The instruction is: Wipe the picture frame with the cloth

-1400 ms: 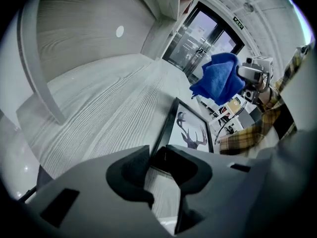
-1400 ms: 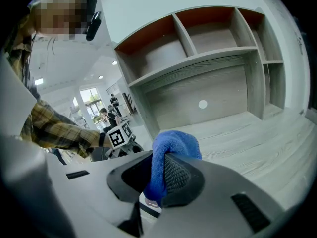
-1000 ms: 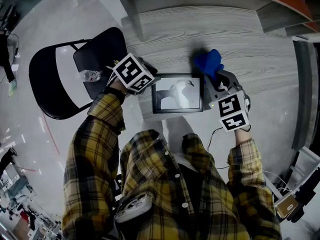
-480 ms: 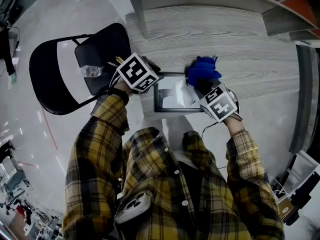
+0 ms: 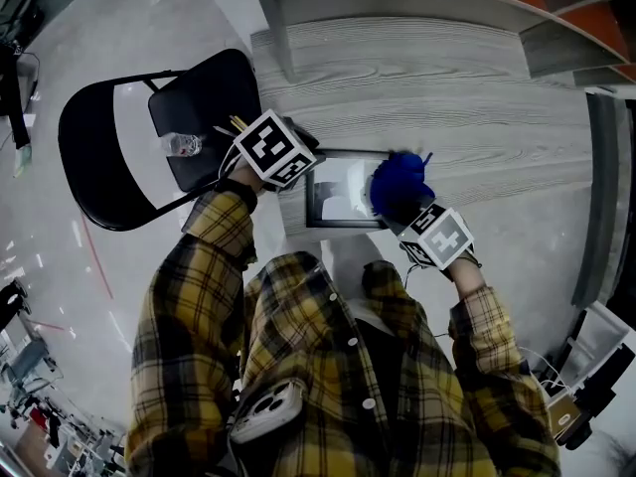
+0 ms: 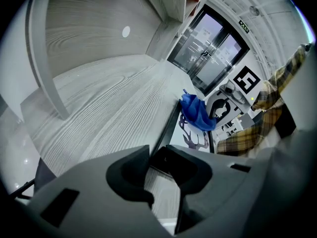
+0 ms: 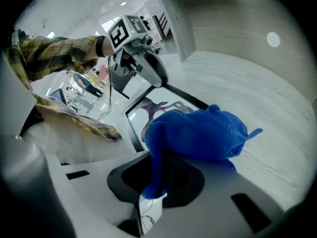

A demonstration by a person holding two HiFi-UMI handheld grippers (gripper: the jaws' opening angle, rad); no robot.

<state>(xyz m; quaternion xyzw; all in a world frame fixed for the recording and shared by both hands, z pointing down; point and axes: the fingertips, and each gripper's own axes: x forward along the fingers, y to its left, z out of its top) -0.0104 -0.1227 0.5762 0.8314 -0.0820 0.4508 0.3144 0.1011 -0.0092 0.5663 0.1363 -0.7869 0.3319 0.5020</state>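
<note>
A black picture frame (image 5: 338, 189) with a pale print lies flat on the grey wood-grain table (image 5: 447, 87), near its front edge. My left gripper (image 5: 301, 164) holds the frame at its left corner; in the left gripper view the frame's corner (image 6: 168, 158) sits between the jaws of the left gripper (image 6: 166, 168). My right gripper (image 5: 405, 210) is shut on a bunched blue cloth (image 5: 397, 186) that rests over the right part of the frame. In the right gripper view the cloth (image 7: 198, 132) bulges out of the right gripper (image 7: 158, 182), above the frame (image 7: 148, 108).
A black folding chair (image 5: 129, 137) stands left of the table with a clear plastic bottle (image 5: 180, 145) on its seat. A table leg or upright (image 5: 268, 28) rises at the back left. Glass doors (image 6: 210, 41) show beyond the table in the left gripper view.
My right gripper has carried the blue cloth from the frame's far right corner leftward and toward me, onto the frame's right side. The left gripper has stayed at the left corner.
</note>
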